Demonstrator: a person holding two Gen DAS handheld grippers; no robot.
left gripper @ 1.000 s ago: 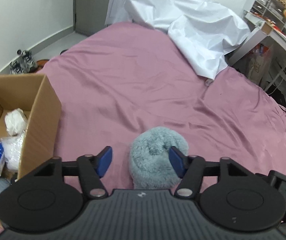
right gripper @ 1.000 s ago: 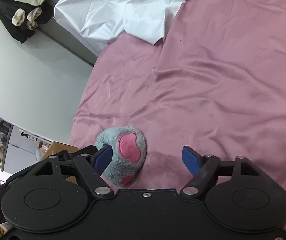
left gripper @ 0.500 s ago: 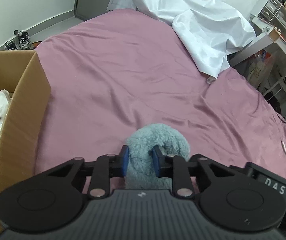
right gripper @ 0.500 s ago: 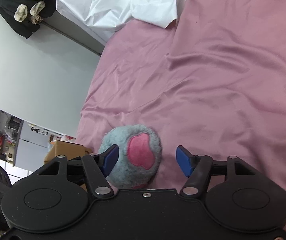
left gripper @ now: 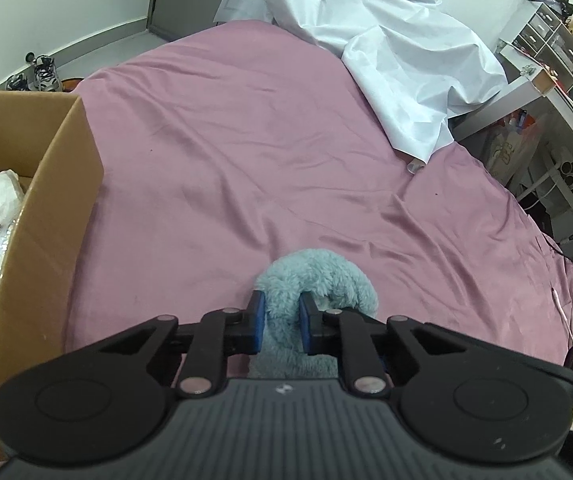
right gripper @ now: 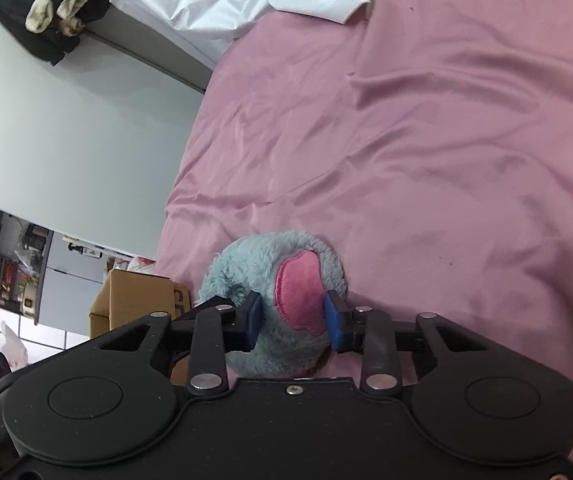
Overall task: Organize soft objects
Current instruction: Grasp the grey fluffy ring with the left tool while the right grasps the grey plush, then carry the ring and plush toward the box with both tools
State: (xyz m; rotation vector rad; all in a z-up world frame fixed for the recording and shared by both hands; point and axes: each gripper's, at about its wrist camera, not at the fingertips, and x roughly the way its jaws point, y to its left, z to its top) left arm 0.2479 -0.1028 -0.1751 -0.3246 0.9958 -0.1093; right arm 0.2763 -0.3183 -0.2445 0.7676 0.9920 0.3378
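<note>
My right claw [right gripper: 293, 322] now clamps fluffy grey-blue plush toy with pink patch [right gripper: 274, 280], like left claw [left gripper: 280, 322]; ready to carry toward open brown cardboard box [left gripper: 46, 216].

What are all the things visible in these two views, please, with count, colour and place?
plush toy: one, pale blue with a pink patch, on the bed, gripped from both sides
bed sheet: one, mauve pink, covering the bed
white sheet: one, white, crumpled at the far end of the bed
cardboard box: one, brown, at the bed's left edge, holding white bags
shoes: a pair, grey, on the floor by the wall
left gripper: one, black, blue jaws shut on the plush
right gripper: one, black, blue jaws shut on the plush
</note>
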